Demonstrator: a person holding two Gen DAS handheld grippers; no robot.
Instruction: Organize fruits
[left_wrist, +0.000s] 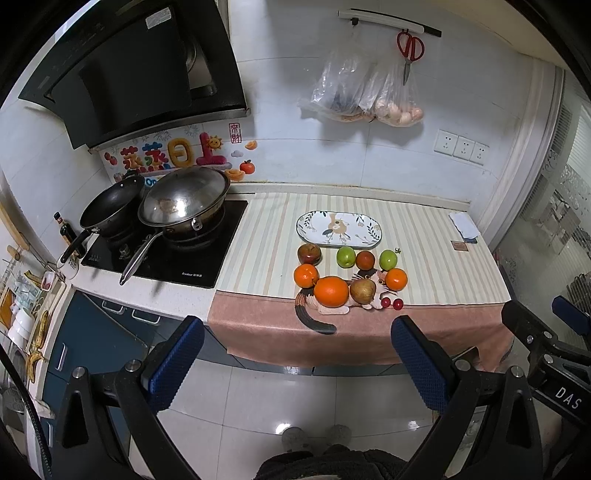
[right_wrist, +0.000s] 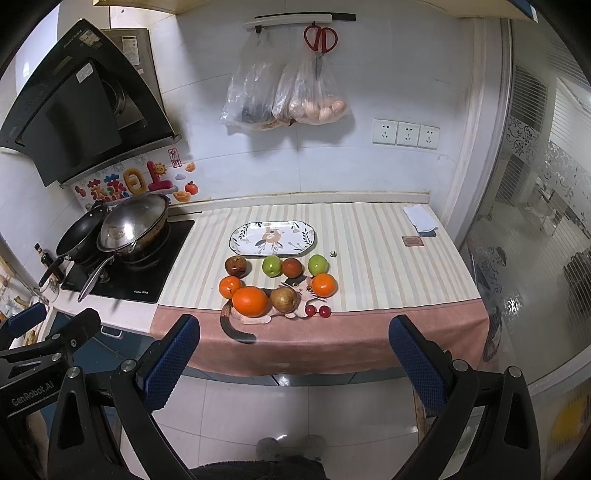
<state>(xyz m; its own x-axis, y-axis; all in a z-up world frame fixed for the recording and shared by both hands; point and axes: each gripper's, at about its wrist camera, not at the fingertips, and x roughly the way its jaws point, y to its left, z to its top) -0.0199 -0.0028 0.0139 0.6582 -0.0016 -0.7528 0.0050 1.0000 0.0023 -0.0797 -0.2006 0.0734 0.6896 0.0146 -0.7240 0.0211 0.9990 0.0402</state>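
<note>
Nearest, the left gripper (left_wrist: 295, 365) and right gripper (right_wrist: 293, 363) hang over the tiled floor short of the counter, each with two black arms and blue, dimpled pads (left_wrist: 176, 363) spread wide, holding nothing.

On the cloth (right_wrist: 369, 332), pink at the hanging edge and striped cream beyond, the fruit lies in two rows. Front row: two small glossy red cherries (right_wrist: 317, 311), one big orange (right_wrist: 250, 301), one brown pear (right_wrist: 284, 300), and two smaller oranges, one at the left (right_wrist: 230, 287) and one at the right (right_wrist: 324, 285). Back row: one dark red-brown apple (right_wrist: 235, 266), two smooth green apples (right_wrist: 272, 266) and (right_wrist: 318, 264), with one red fruit (right_wrist: 291, 267) between them. All round, close together; some touch.

Just behind sits one oval ceramic plate (right_wrist: 240, 236), white with leaf and flower print, nothing on it.

Farther left, two pans (right_wrist: 129, 225) stand on the black hob. On the wall hang two clear plastic bags (right_wrist: 280, 96) and one pair of red-handled scissors (right_wrist: 320, 40).
</note>
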